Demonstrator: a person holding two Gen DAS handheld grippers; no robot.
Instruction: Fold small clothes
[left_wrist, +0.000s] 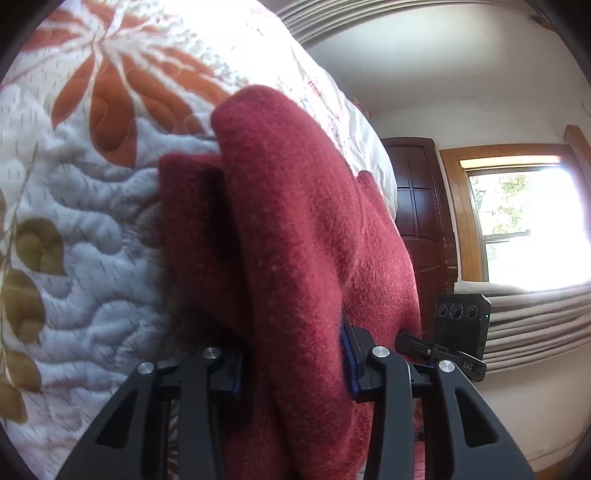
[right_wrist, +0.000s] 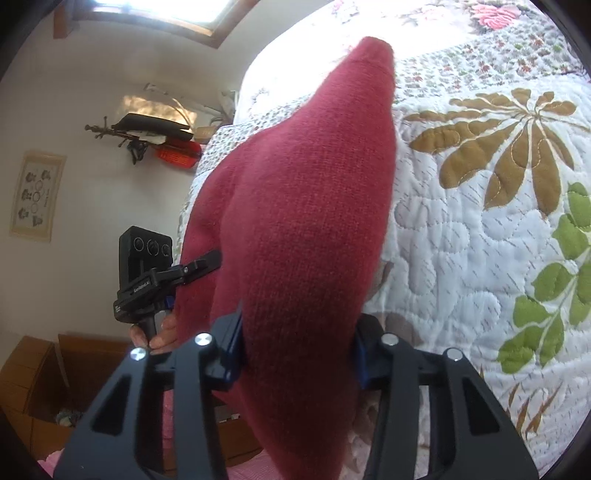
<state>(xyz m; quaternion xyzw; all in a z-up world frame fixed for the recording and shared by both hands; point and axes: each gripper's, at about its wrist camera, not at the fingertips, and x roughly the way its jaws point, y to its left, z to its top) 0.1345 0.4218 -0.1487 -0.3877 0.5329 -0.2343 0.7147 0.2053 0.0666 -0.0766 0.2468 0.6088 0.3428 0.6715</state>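
Both tongs clenched on the red knit garment (left_wrist: 303, 236): my left gripper (left_wrist: 295, 369) and right gripper (right_wrist: 299, 350) hold it bunched, lifted over the floral quilt (right_wrist: 480, 229).

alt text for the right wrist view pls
The right gripper is shut on a red knit garment that hangs over a floral quilt. At left, the left gripper grips the same garment, with a hand below.
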